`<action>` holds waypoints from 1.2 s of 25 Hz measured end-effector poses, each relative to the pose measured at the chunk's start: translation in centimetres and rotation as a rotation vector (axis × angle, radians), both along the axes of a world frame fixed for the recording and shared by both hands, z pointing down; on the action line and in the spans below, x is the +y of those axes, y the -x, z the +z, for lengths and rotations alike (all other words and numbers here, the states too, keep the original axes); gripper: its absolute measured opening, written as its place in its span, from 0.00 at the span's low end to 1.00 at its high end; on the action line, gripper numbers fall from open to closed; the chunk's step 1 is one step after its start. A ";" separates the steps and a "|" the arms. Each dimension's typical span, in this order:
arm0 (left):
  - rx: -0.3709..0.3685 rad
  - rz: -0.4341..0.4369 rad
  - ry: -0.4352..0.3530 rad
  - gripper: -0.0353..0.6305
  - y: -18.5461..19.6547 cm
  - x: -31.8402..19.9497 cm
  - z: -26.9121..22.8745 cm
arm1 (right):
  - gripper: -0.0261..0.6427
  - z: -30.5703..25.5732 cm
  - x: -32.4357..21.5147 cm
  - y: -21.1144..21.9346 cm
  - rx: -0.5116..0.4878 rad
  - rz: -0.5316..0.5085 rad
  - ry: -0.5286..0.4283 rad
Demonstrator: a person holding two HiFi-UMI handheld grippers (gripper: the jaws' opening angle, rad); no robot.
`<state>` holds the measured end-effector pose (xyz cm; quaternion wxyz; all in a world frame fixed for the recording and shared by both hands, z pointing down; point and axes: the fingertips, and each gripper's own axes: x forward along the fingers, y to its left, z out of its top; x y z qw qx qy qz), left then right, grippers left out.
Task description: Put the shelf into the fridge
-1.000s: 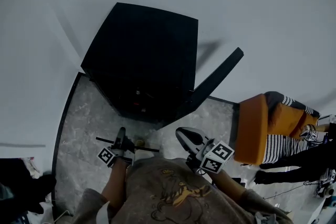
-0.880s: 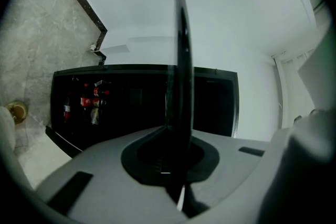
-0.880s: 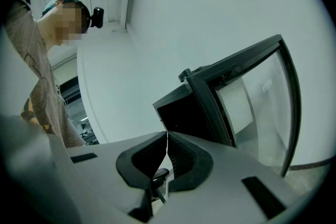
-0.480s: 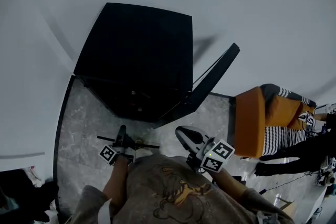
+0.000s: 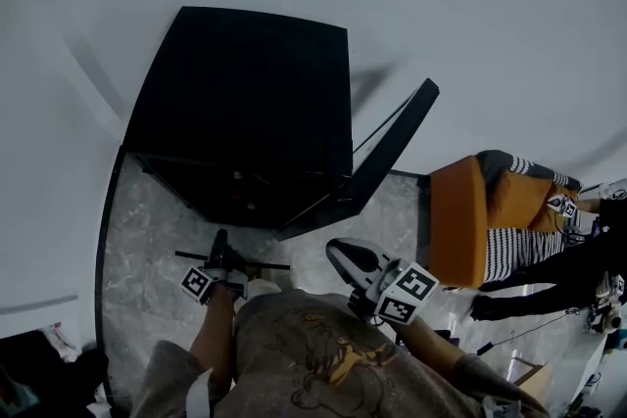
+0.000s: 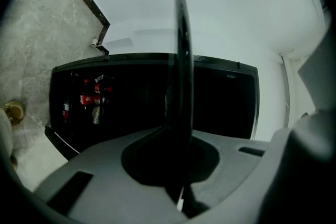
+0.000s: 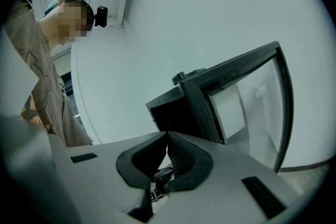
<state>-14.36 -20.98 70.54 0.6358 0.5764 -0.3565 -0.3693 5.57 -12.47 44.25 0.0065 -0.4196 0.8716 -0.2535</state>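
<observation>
The black fridge (image 5: 245,93) stands against the white wall with its glass door (image 5: 392,152) swung open to the right. My left gripper (image 5: 220,252) is shut on the shelf (image 5: 266,265), a thin dark panel held low in front of the fridge. In the left gripper view the shelf (image 6: 181,60) rises edge-on from the left gripper (image 6: 176,136), with the fridge's dark inside (image 6: 220,97) behind it. My right gripper (image 5: 340,256) hangs shut and empty to the right of the shelf. In the right gripper view the right gripper (image 7: 167,139) has its jaws touching, and the fridge's door (image 7: 239,102) lies beyond.
Red bottles (image 6: 89,99) stand at the left inside the fridge. An orange armchair (image 5: 456,230) and a person in striped clothing (image 5: 524,240) are to the right. A small brass disc (image 6: 13,111) lies on the marble floor (image 5: 147,230). A dark floor border (image 5: 101,240) runs at the left.
The view has drifted, so the fridge sits slightly further left and its open door looks steeper. The left gripper with the shelf has shifted a little left. The right gripper has hardly moved.
</observation>
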 end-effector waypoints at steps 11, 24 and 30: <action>-0.014 -0.003 0.031 0.08 -0.3 -1.9 2.2 | 0.07 0.2 0.0 -0.2 0.012 0.040 0.023; -0.030 0.020 0.038 0.08 -0.6 -3.6 4.0 | 0.07 0.6 -0.1 0.4 0.030 0.070 0.042; -0.006 0.019 0.041 0.08 -0.8 -4.0 4.3 | 0.07 0.8 0.1 0.7 0.041 0.084 0.050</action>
